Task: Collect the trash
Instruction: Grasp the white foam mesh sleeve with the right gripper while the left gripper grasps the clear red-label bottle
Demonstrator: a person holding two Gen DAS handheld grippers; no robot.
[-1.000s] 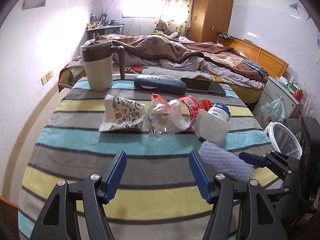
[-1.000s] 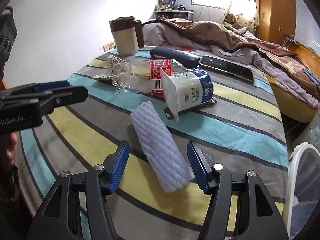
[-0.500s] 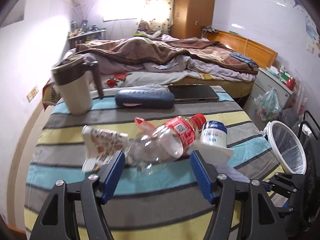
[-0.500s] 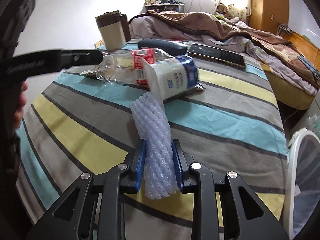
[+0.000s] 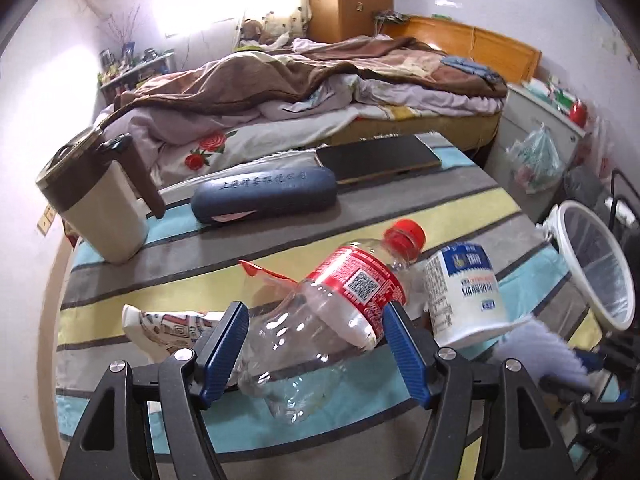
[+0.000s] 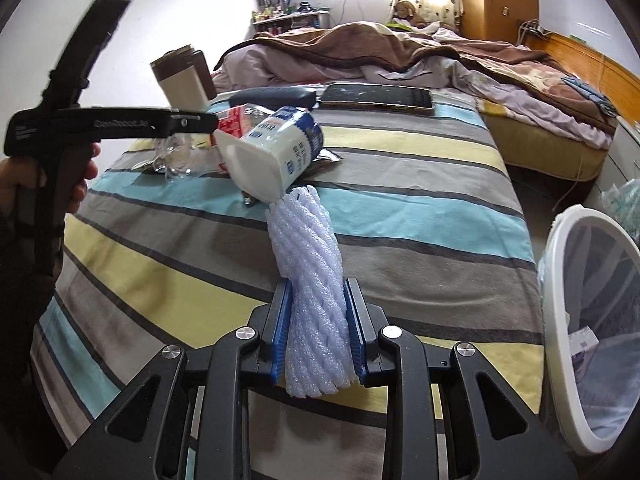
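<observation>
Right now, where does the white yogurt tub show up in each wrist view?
Left wrist view: the white yogurt tub lies on its side right of centre, just beyond the left hand-held gripper, beside the plastic bottle.
Right wrist view: upper centre, open end toward the camera, touching the foam net.
Shared landmark: the dark glasses case behind it.

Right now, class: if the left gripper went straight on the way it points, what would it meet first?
Probably the crushed clear plastic bottle with the red label, already lying between the left gripper's open jaws.

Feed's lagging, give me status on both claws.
Right claw shut on foam sleeve. Left claw open around plastic bottle. Yogurt cup touching bottle.
</observation>
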